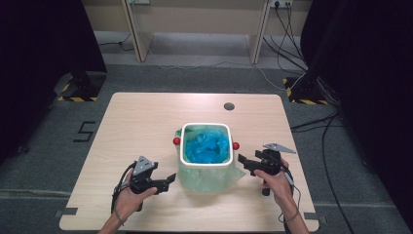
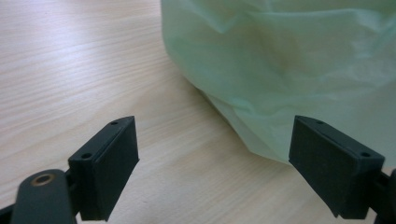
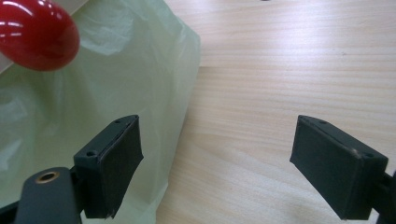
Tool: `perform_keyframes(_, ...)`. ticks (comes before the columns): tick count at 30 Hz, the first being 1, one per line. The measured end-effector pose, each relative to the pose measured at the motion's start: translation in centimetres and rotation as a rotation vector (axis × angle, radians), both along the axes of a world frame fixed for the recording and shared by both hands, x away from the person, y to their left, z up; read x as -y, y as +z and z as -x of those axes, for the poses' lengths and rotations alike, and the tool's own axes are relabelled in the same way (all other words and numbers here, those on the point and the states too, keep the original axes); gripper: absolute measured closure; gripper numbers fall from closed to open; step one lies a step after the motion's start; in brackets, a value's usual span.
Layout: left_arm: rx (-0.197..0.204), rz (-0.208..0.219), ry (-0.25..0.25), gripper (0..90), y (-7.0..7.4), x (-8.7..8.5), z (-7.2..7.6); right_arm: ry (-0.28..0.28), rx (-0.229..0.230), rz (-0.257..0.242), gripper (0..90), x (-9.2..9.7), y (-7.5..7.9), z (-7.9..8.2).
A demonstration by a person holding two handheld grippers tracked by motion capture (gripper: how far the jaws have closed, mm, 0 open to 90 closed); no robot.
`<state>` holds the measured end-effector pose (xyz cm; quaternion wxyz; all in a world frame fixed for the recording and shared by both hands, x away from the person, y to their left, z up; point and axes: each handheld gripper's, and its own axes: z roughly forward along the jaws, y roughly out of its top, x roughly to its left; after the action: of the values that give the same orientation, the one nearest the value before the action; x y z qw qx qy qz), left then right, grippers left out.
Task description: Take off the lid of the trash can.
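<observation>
Both grippers are held wide apart with nothing between the jaws. Left gripper [image 1: 168,181] is parked just beside the lower left of the bin [image 1: 205,127], jaws pointed at it, and in the left gripper view the green bag [image 2: 299,65] is seen right in front, bulging onto the table [image 2: 70,60], with the right-hand pad sitting close to the plastic but not pressed on it. Right gripper [image 1: 242,161] is kept on the bin's other side, near the red knob [image 1: 235,146], and no contact can be made out from above. In the right gripper view that red knob [image 3: 37,32] is up in the top left corner and the green bag [image 3: 126,70] is draped down beside the left pad. The white-rimmed bin is placed roughly mid-table, a bit toward the person, lined with the green bag, and something crumpled and blue [image 1: 207,146] is seen inside it. A second red knob [image 1: 176,141] is stuck on the left side of the rim.
</observation>
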<state>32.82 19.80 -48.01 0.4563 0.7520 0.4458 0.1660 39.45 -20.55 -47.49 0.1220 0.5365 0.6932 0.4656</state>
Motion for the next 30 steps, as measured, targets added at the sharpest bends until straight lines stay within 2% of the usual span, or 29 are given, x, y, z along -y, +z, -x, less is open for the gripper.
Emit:
perform_keyframes(8,0.037,0.019,-0.048,14.9,1.0,0.8,1.3,-0.007,0.007,-0.001,16.3,0.4,0.8,-0.3)
perform_keyframes(16,0.101,0.031,-0.080,14.9,2.9,1.8,2.2,-0.003,0.064,-0.021,16.3,0.6,3.3,-0.9)
perform_keyframes(23,0.141,0.020,-0.107,14.9,4.4,3.3,1.8,0.011,0.112,-0.042,17.6,0.0,5.8,-2.0)
perform_keyframes(28,0.163,0.006,-0.125,14.9,5.0,4.4,1.3,0.048,0.110,-0.023,19.8,-1.3,7.1,-3.3)
perform_keyframes(30,0.169,-0.008,-0.131,14.9,5.2,4.8,1.0,0.066,0.111,0.000,21.3,-1.9,7.5,-3.8)
